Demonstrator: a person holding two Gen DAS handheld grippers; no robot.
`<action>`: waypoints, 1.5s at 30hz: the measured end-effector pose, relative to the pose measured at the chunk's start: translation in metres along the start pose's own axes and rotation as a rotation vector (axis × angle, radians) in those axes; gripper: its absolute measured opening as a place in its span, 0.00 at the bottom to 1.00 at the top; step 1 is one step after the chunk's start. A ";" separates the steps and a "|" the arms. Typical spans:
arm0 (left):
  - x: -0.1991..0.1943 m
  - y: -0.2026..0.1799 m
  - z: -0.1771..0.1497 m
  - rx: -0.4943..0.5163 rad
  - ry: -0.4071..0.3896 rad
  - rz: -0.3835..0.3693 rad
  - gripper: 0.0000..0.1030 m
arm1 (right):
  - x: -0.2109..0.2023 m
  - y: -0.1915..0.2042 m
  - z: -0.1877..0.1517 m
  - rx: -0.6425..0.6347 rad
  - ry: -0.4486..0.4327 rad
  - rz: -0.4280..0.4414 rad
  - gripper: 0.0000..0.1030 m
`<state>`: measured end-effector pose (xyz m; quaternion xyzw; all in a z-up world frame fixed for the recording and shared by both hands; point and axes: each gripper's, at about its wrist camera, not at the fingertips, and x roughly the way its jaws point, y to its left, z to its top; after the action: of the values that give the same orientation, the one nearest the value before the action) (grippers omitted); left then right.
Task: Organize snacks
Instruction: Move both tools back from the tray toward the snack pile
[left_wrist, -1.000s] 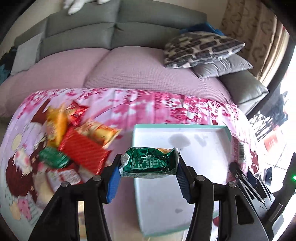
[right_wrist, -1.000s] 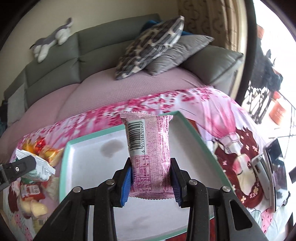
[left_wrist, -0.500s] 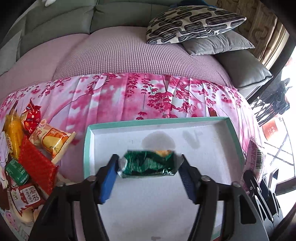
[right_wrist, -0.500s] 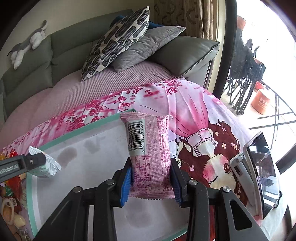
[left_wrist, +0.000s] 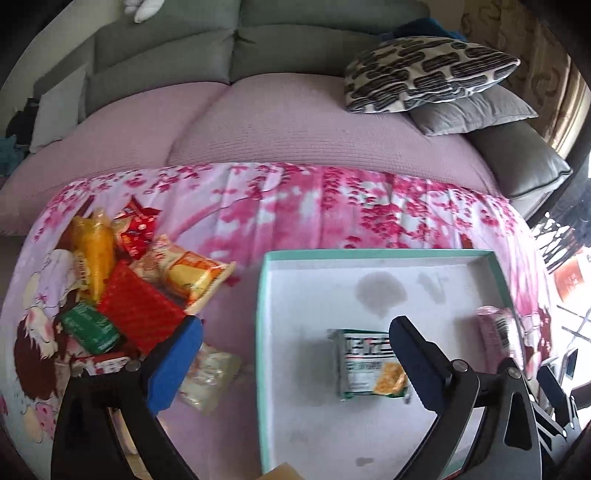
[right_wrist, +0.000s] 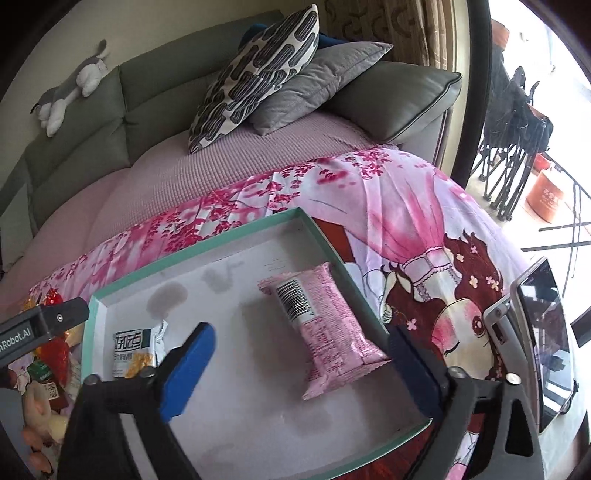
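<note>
My left gripper (left_wrist: 295, 343) has its jaws opening wide over the left part of the white tray (left_wrist: 369, 253) with the teal rim. A green-and-white snack packet (left_wrist: 365, 365) lies flat in the tray, loose, just beside the right finger. My right gripper (right_wrist: 301, 347) is also opening, over the tray's (right_wrist: 207, 243) right side. A pink snack packet (right_wrist: 325, 325) lies flat below, between its fingers, with no pad pressing on it. The green-and-white packet (right_wrist: 133, 349) shows at the tray's left in the right wrist view; the pink packet (left_wrist: 496, 328) sits at the tray's right edge.
A pile of snack packets (left_wrist: 140, 288) lies left of the tray on the pink floral cloth (left_wrist: 295, 206). A pale packet (left_wrist: 208, 373) sits near my left finger. A phone on a stand (right_wrist: 539, 332) stands right of the tray. Sofa cushions (left_wrist: 424, 74) lie behind.
Both grippers have opened and let go. The green packet dropped from the left jaws and the pink packet from the right; both now lie in the tray.
</note>
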<state>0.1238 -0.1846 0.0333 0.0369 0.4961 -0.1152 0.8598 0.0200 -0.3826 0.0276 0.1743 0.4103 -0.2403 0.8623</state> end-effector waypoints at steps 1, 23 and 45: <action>0.000 0.004 -0.002 -0.004 0.003 0.011 0.98 | 0.001 0.002 -0.001 -0.005 0.006 0.011 1.00; -0.049 0.082 -0.067 -0.135 0.016 0.107 0.98 | -0.036 0.024 -0.018 0.011 0.012 0.146 1.00; -0.064 0.170 -0.108 -0.171 0.058 0.230 0.98 | -0.047 0.139 -0.077 -0.240 0.156 0.211 1.00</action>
<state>0.0414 0.0096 0.0249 0.0234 0.5213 0.0279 0.8526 0.0235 -0.2173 0.0333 0.1303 0.4810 -0.0835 0.8629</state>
